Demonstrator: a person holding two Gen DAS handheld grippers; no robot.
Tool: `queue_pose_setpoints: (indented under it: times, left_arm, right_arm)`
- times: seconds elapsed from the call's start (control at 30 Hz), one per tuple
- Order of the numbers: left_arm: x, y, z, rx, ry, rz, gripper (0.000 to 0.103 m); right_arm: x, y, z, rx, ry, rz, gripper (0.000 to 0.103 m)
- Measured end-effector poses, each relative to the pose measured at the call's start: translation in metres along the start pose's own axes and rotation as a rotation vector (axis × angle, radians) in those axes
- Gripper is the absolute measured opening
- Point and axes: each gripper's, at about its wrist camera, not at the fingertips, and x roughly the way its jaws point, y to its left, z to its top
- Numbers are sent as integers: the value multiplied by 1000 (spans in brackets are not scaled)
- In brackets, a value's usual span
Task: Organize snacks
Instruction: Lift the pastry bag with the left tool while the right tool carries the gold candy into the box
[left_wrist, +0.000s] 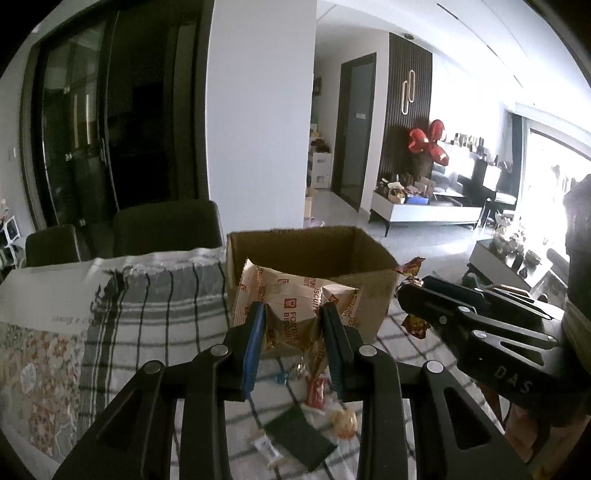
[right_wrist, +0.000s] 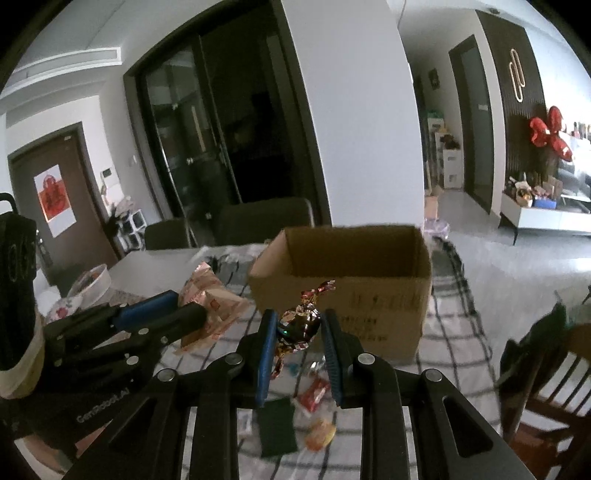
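My left gripper (left_wrist: 293, 314) is shut on a cream and orange biscuit packet (left_wrist: 295, 295), held above the checked cloth just in front of an open cardboard box (left_wrist: 369, 291). The same packet (right_wrist: 210, 306) shows in the right wrist view, pinched by the left gripper (right_wrist: 192, 312). My right gripper (right_wrist: 297, 321) is shut on a dark foil-wrapped candy (right_wrist: 301, 321) with twisted red ends, in front of the box (right_wrist: 384, 306). From the left wrist view the right gripper (left_wrist: 406, 299) holds that candy (left_wrist: 410, 269) beside the box's right side.
Loose snacks lie on the checked tablecloth (right_wrist: 454, 332) below the grippers: a red wrapper (right_wrist: 314, 395), a golden candy (right_wrist: 321, 434) and a dark green packet (right_wrist: 277, 428). Dark chairs (left_wrist: 166, 229) stand behind the table. A wooden chair (right_wrist: 546, 398) is at the right.
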Motion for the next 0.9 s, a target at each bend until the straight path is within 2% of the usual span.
queue_pose_setpoints:
  times: [0.33, 0.77, 0.9]
  left_arm:
    - [39, 2, 45, 2, -1, -1, 31]
    - [111, 6, 85, -34, 108, -38, 31]
    - [128, 6, 91, -55, 135, -28, 35]
  right_arm:
    - [24, -19, 41, -7, -30, -23, 26]
    - [77, -40, 75, -27, 57, -77, 26]
    - [88, -44, 80, -36, 79, -103, 26]
